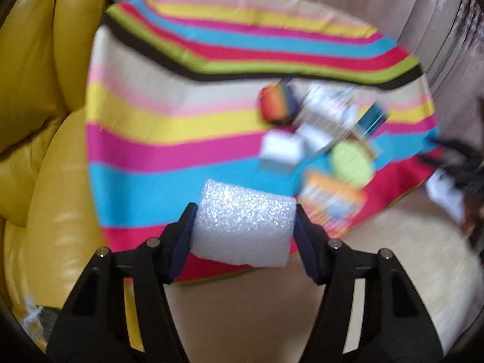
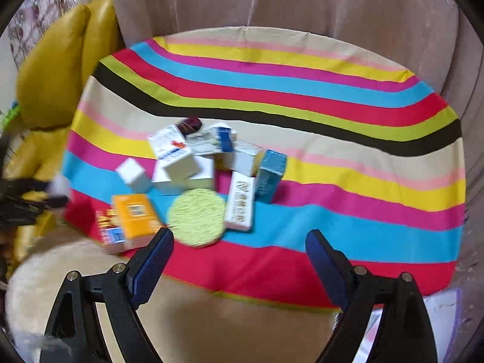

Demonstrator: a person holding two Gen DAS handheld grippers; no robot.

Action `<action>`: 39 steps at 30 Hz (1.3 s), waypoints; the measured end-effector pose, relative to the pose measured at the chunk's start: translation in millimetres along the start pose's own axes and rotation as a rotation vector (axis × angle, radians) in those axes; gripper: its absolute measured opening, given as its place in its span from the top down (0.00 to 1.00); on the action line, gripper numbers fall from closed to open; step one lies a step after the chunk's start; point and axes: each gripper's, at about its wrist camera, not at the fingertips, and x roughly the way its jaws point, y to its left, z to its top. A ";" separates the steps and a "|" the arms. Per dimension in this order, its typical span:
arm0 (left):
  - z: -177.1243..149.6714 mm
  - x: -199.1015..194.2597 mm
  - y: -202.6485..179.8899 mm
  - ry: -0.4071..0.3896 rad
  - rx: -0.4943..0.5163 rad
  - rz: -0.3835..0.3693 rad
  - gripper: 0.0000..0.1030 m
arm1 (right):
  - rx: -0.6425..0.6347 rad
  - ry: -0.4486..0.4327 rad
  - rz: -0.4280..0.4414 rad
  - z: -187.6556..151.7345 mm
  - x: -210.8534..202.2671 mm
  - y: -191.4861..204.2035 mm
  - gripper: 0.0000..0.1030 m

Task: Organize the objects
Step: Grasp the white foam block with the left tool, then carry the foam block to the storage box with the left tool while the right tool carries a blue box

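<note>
My left gripper (image 1: 243,217) is shut on a white foam block (image 1: 245,227), which hangs above the near edge of the striped cloth (image 1: 169,151). Beyond it, blurred, lies a heap of small boxes (image 1: 317,127) with a round green sponge (image 1: 351,163) and an orange box (image 1: 332,202). My right gripper (image 2: 239,242) stands open with nothing between its fingers, just in front of the same heap. There I see the green sponge (image 2: 198,219), the orange box (image 2: 136,214), a white cube (image 2: 133,174), a white printed box (image 2: 240,205) and a blue box (image 2: 269,175).
The cloth covers a round table (image 2: 332,151). A yellow leather sofa (image 1: 39,151) stands to the left, a curtain (image 2: 302,6) hangs behind. A cream fluffy cushion (image 2: 54,272) lies at the near left. The left gripper (image 2: 27,196) shows dark at the right wrist view's left edge.
</note>
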 end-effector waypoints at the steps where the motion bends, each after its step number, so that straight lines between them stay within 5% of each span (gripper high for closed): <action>1: 10.6 4.2 -9.2 -0.013 -0.001 -0.013 0.37 | 0.000 0.020 -0.002 1.2 8.0 0.3 0.13; 8: 47.8 21.6 -58.7 -0.092 -0.115 -0.073 0.37 | 0.038 0.040 -0.018 16.0 29.4 -7.0 0.20; 14: 38.1 26.4 -62.6 -0.131 -0.144 -0.087 0.37 | 0.058 -0.002 -0.109 30.2 43.5 -26.9 0.20; 20: 33.0 31.8 -63.9 -0.129 -0.140 -0.089 0.37 | 0.057 -0.013 -0.124 42.0 59.9 -29.1 0.32; 23: 33.1 31.7 -71.0 -0.132 -0.104 -0.090 0.37 | 0.040 -0.008 -0.131 45.4 68.6 -24.6 0.50; 24: 33.1 31.8 -73.1 -0.130 -0.097 -0.091 0.37 | 0.040 0.001 -0.125 45.9 72.8 -24.3 0.68; 25: 33.0 31.1 -75.1 -0.130 -0.092 -0.091 0.37 | 0.043 0.007 -0.106 45.8 73.6 -24.1 0.70; 39: 33.8 23.9 -154.8 -0.112 0.006 -0.183 0.37 | 0.145 -0.142 -0.207 -4.7 -48.4 -48.9 0.71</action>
